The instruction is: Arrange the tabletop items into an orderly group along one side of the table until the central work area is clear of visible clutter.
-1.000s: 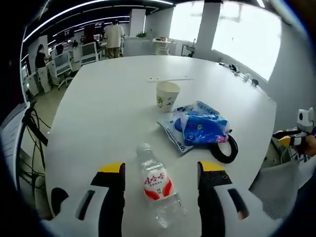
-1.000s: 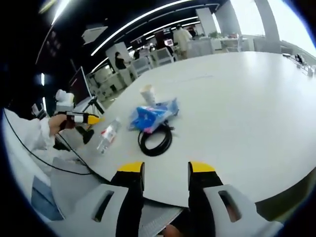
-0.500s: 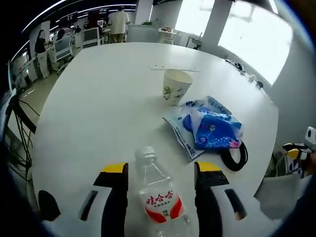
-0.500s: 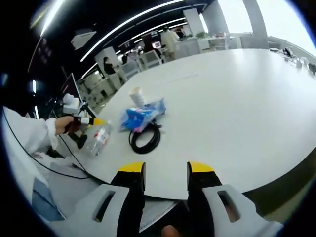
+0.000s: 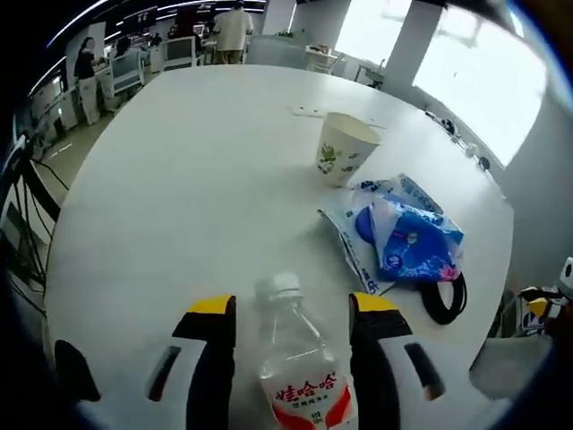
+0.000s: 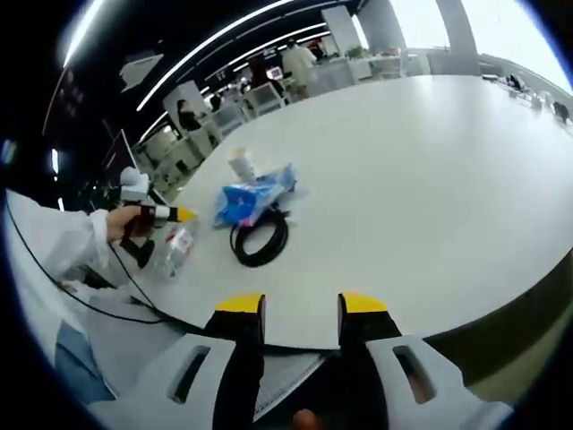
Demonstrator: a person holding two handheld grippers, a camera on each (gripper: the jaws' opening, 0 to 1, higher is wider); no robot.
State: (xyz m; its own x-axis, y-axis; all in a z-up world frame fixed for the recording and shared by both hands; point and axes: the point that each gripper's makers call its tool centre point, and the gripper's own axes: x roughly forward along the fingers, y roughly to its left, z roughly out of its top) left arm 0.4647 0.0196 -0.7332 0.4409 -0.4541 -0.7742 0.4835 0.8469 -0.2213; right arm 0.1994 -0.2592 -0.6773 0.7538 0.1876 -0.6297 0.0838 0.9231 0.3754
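A clear water bottle [image 5: 295, 367] with a red and white label lies on the white table [image 5: 170, 179], cap pointing away. My left gripper [image 5: 293, 306] is open and straddles it, with a jaw on each side of its neck. Beyond it stand a paper cup [image 5: 346, 149], a blue tissue pack [image 5: 416, 244] on a plastic bag, and a black cable coil [image 5: 445, 302]. The right gripper view has the bottle [image 6: 176, 249], left gripper [image 6: 170, 215], cup [image 6: 240, 163], pack [image 6: 251, 199] and coil [image 6: 260, 240] at the left. My right gripper [image 6: 300, 306] is open, off the table edge [image 6: 421, 313].
A thin white strip [image 5: 313, 112] lies on the table past the cup. Black cables [image 5: 27, 206] hang beside the table's left edge. Office desks, chairs and people [image 5: 237, 22] stand far behind. A white sleeve [image 6: 54, 242] holds the left gripper.
The left gripper has moved forward over the bottle, so the bottle now sits deeper between the jaws, which have narrowed a little. The right gripper has barely moved.
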